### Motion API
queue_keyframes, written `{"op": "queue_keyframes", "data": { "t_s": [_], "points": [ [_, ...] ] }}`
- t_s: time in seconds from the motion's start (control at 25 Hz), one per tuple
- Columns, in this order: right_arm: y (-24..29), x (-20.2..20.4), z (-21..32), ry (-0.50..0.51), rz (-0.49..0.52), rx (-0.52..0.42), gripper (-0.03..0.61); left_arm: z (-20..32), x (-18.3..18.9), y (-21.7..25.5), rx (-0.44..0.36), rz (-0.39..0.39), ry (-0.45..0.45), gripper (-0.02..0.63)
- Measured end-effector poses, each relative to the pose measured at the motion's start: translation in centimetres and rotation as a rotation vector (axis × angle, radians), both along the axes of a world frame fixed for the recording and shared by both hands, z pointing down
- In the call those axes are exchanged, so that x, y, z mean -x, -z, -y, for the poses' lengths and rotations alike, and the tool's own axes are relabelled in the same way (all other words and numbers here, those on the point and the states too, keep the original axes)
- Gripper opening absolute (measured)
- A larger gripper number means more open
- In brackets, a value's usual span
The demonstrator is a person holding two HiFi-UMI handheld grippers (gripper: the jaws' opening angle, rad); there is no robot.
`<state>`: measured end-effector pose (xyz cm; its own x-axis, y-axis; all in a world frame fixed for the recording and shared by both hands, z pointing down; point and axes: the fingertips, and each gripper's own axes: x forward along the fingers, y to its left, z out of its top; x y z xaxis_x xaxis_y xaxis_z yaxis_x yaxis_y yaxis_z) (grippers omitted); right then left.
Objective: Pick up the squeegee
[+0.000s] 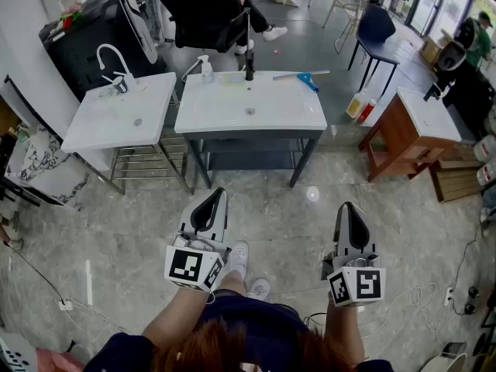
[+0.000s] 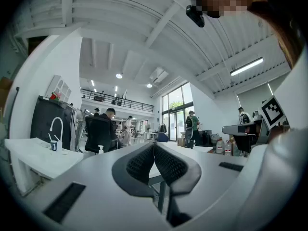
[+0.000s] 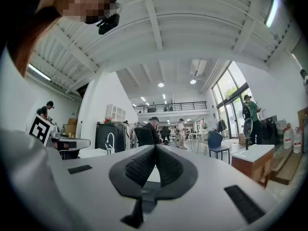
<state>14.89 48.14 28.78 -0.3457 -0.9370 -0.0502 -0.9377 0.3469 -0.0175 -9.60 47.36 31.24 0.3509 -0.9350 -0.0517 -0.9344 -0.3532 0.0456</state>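
A squeegee point(image 1: 303, 77) with a blue handle and a pale blade lies on the back right corner of the middle white washbasin point(image 1: 287, 115), seen in the head view. Both grippers are held low in front of the person, well short of that basin. My left gripper point(image 1: 214, 195) is shut with nothing in it; its pads point(image 2: 166, 163) meet in the left gripper view. My right gripper point(image 1: 349, 207) is shut and empty too, its pads point(image 3: 167, 166) pressed together. Neither gripper view shows the squeegee.
A black tap point(image 1: 249, 67) and a soap bottle point(image 1: 206, 68) stand at the middle basin's back edge. A second white basin point(image 1: 101, 122) with a curved tap stands to the left. A wooden stand point(image 1: 395, 142) is to the right. Seated people and office chairs point(image 1: 203, 14) lie beyond.
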Motion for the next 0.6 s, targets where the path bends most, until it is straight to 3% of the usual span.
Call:
{"op": "queue_keyframes", "data": {
  "t_s": [0.36,0.6],
  "points": [
    [0.5,0.5,1.2,0.023,0.074,-0.001,0.015,1.2,0.3,0.3,-0.003,-0.002,-0.005,0.021],
    [0.2,2.4,4.9,0.025,0.082,0.004,0.016,5.0,2.0,-0.1,0.001,-0.006,-0.006,0.021]
  ]
}}
